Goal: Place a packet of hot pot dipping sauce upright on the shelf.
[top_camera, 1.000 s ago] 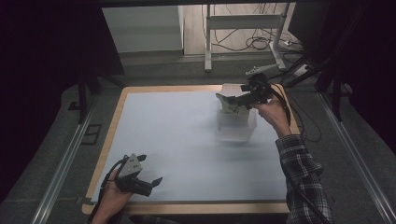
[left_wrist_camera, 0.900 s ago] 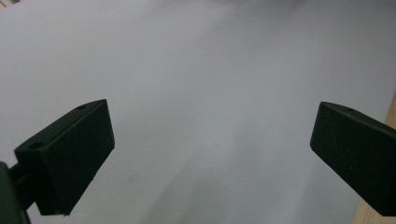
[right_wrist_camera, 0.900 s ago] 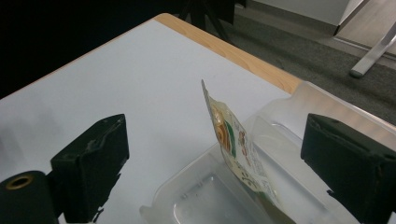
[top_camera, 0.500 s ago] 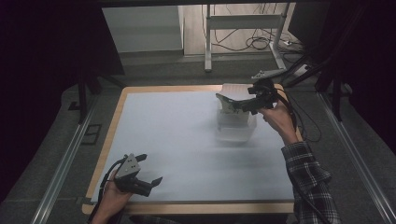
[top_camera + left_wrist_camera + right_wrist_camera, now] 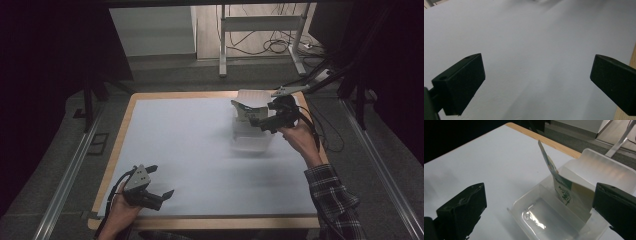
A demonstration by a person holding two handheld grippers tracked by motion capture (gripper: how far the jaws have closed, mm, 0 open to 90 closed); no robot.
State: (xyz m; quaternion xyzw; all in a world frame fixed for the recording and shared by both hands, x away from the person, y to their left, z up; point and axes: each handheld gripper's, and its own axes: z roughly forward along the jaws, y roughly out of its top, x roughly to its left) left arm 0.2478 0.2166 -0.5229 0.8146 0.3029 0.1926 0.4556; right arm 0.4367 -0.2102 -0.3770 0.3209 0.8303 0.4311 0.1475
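Right gripper (image 5: 540, 207) has its jaws spread wide w/ nothing between them, hovering over a clear plastic rectangular container (image 5: 536, 220) that sits just ahead of and below the jaws. Standing in it is a flat cream-and-green printed paper carton (image 5: 562, 187), leaning back toward the far wall, closer to the right-hand jaw than the left one. Its long axis runs up and away from the jaws, tilted, w/ the top edge poking above the rim. In the high view the right gripper (image 5: 260, 120) is right at the tub, so it's obv the nearer hand. IMO any grab would mean closing across the carton's thin faces.

Left gripper (image 5: 536, 82) jaws are wide apart too, empty, pointing over the bare white tabletop (image 5: 529, 50), well apart from the container.
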